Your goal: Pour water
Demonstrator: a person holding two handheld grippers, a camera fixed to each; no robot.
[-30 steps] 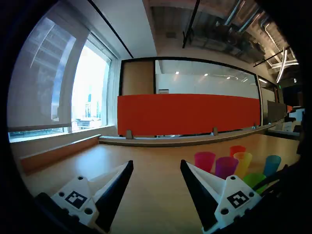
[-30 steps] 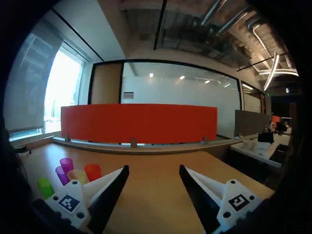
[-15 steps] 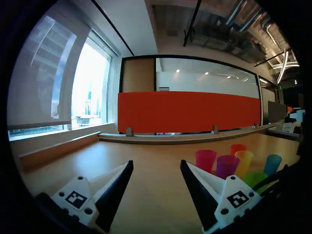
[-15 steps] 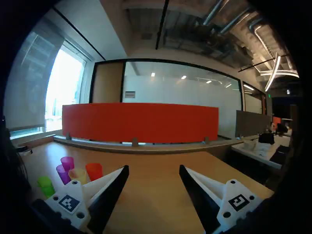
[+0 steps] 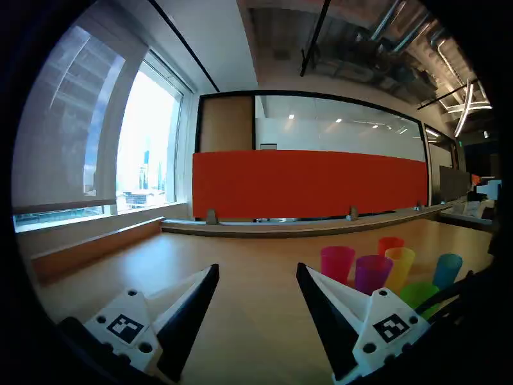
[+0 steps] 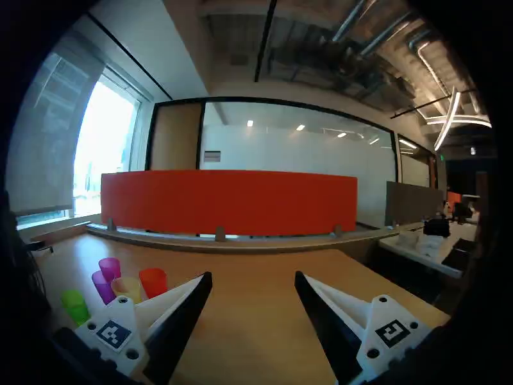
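Several coloured plastic cups stand in a cluster on the wooden table. In the left gripper view a pink cup (image 5: 336, 263), a purple cup (image 5: 372, 274), a yellow cup (image 5: 401, 266), a red cup (image 5: 390, 244), a blue cup (image 5: 447, 269) and a green cup (image 5: 418, 295) sit to the right, past the right finger. My left gripper (image 5: 256, 273) is open and holds nothing. In the right gripper view the cups lie at the lower left: pink cup (image 6: 109, 268), purple cup (image 6: 101, 286), yellow cup (image 6: 127, 289), red cup (image 6: 152, 281), green cup (image 6: 75, 306). My right gripper (image 6: 252, 279) is open above bare table.
A wooden table (image 5: 256, 256) stretches ahead to an orange divider panel (image 5: 308, 183) at its far edge. A large window (image 5: 144, 151) is on the left. Another desk with dark and white items (image 6: 436, 240) stands to the right beyond the table's edge.
Both views have barely shifted; the cups and both grippers stand as before.
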